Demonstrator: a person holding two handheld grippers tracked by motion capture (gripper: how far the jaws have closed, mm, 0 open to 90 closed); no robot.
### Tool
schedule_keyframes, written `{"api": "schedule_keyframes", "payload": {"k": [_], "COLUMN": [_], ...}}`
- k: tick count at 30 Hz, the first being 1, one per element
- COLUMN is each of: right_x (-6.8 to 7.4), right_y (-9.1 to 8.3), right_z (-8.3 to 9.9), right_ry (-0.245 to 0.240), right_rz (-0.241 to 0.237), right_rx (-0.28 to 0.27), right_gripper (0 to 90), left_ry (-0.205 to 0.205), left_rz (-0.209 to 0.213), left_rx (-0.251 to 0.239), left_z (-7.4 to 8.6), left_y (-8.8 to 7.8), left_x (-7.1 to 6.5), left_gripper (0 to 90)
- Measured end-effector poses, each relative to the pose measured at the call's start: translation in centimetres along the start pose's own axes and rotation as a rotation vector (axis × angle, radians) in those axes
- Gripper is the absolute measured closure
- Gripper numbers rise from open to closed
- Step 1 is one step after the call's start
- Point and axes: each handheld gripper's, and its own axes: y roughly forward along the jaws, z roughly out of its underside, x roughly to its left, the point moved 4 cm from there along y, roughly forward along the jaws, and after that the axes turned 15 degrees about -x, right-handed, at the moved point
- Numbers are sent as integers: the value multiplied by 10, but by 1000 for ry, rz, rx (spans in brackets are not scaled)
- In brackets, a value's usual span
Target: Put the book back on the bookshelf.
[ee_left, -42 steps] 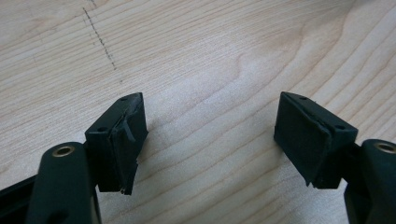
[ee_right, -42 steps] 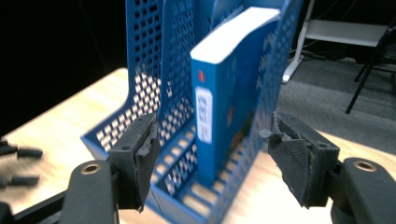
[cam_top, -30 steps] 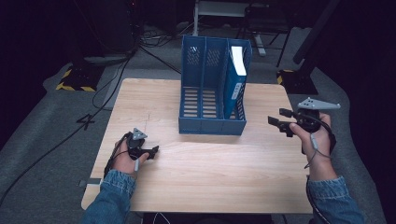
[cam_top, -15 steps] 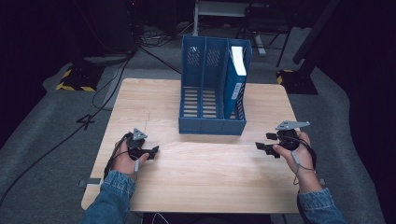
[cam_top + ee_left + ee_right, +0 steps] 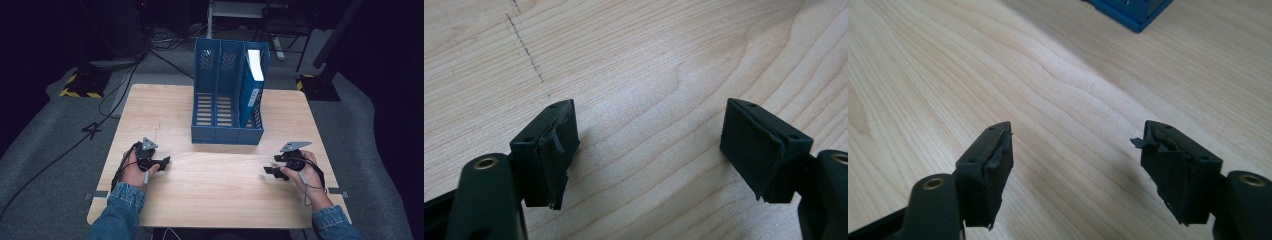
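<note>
Both grippers low over the table (image 5: pixel 215 195); left gripper (image 5: pixel 165 161) and right gripper (image 5: pixel 269 171) spread, empty.

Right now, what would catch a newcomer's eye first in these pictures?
The blue file rack standing at the far middle of the wooden table, with a white-spined folder upright in its right slot. Nearer, the left gripper and right gripper rest low, jaws open and empty.

We note a pale wooden table (image 5: pixel 215 190) with wavy brown grain. At its twelve o'clock stands a blue slotted plastic file rack (image 5: pixel 227 100) holding a blue-and-white folder (image 5: pixel 254 80). Both grippers are matte black, left gripper (image 5: pixel 165 161) and right gripper (image 5: pixel 268 167); denim-blue sleeves (image 5: pixel 120 210).
</note>
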Motion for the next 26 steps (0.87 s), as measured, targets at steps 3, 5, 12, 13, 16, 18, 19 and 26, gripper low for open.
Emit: {"api": "schedule_keyframes", "payload": {"k": [3,5,12,13,16,18,19,26], "right_x": [0,0,-2,-2,-2,-2,-2,-2], "right_y": [5,6,21,21,22,22,23,23], "right_z": [5,6,11,11,11,11,11,11], "right_ry": [-7,-20,-59,-59,-36,-35,-34,-33], "right_rz": [7,12,46,51,88,92,91,90], "right_rx": [7,-3,-103,-103,-92,-92,-93,-94], "right_gripper": [274,259,46,38,3,3,3,3], "left_ry": [1,1,2,2,2,2,2,1], "left_rz": [1,1,1,1,2,2,2,8], "left_rx": [2,2,2,2,2,2,2,-2], "left_z": [0,0,0,0,0,0,0,0], "left_y": [0,0,0,0,0,0,0,1], "left_x": [0,0,0,0,0,0,0,-1], "left_gripper": [235,235,235,235,235,235,235,234]}}
